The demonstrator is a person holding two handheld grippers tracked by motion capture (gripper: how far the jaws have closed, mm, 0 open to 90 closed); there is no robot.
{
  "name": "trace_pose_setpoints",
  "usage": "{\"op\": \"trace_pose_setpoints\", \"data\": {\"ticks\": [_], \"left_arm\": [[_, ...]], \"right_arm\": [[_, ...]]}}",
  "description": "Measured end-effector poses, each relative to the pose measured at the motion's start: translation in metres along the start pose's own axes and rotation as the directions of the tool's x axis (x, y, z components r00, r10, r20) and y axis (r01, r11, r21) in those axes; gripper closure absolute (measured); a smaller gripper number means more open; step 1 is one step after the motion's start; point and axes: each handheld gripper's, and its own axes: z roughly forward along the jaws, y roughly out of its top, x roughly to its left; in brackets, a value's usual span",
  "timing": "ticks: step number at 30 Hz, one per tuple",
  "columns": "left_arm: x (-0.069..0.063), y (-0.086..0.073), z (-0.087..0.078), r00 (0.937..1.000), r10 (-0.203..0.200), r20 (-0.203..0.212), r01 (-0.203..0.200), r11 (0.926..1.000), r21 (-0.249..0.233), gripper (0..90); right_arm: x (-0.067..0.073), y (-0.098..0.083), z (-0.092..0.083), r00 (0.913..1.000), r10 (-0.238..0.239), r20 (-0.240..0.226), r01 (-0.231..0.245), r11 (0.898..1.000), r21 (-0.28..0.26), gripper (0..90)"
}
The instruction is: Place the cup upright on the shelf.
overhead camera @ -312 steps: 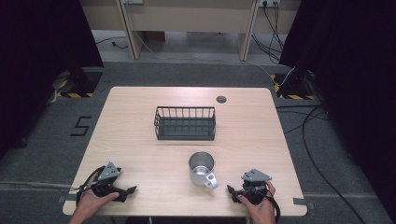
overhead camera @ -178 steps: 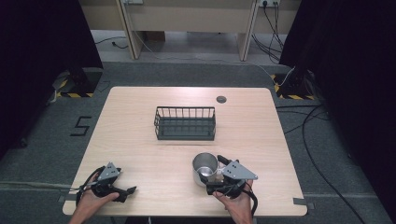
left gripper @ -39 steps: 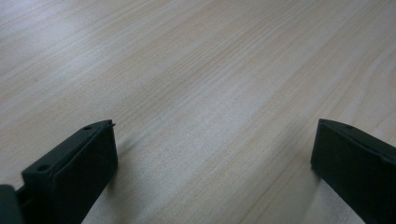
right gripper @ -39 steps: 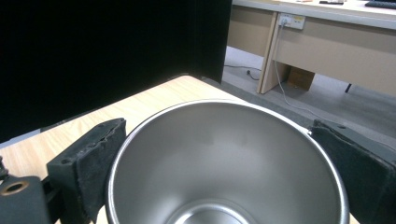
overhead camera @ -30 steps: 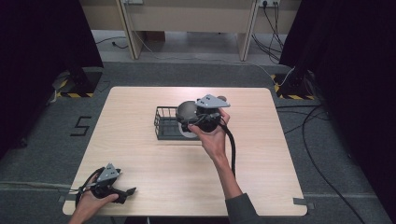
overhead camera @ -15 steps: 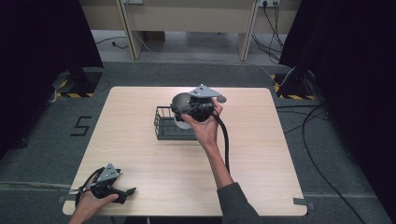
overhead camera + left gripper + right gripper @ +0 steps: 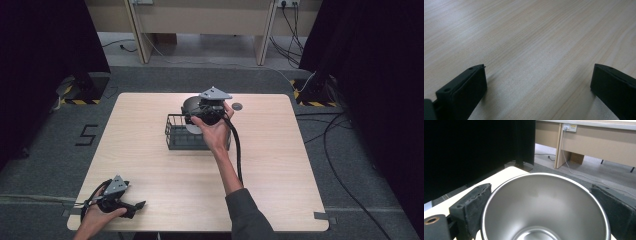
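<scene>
One steel cup [image 7: 545, 207] sits clamped between the jaws of the right gripper [image 7: 196, 116], held up over the far edge of the wire basket [image 7: 176, 136] at mid-bench. Its long axis runs along the jaws, mouth facing back at the gripper's camera, base pointing away toward the far left. Bare brushed metal inside, smooth, thin bright rim, dark from above. Near left on the bench [image 7: 280, 165], the left gripper [image 7: 134, 205] rests low with jaws wide apart, nothing between them.

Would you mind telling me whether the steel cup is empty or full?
Empty: the right gripper view shows the cup's bare steel inside down to the bottom.
</scene>
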Motion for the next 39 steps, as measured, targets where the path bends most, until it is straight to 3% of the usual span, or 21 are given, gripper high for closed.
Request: {"op": "trace_pose_setpoints", "data": {"ticks": [23, 39], "left_arm": [[0.000, -0.001, 0.000, 1.0000, 0.002, 0.001, -0.002, 1.0000, -0.001, 0.0], [-0.001, -0.001, -0.001, 1.0000, 0.003, 0.002, -0.003, 1.0000, 0.000, 0.0]], "right_arm": [[-0.004, -0.005, 0.032, 0.9999, 0.004, 0.014, -0.004, 0.999, 0.043, 6.4], [-0.005, -0.013, 0.041, 0.9999, 0.014, 0.008, -0.014, 0.999, 0.047, 6.4]]}}
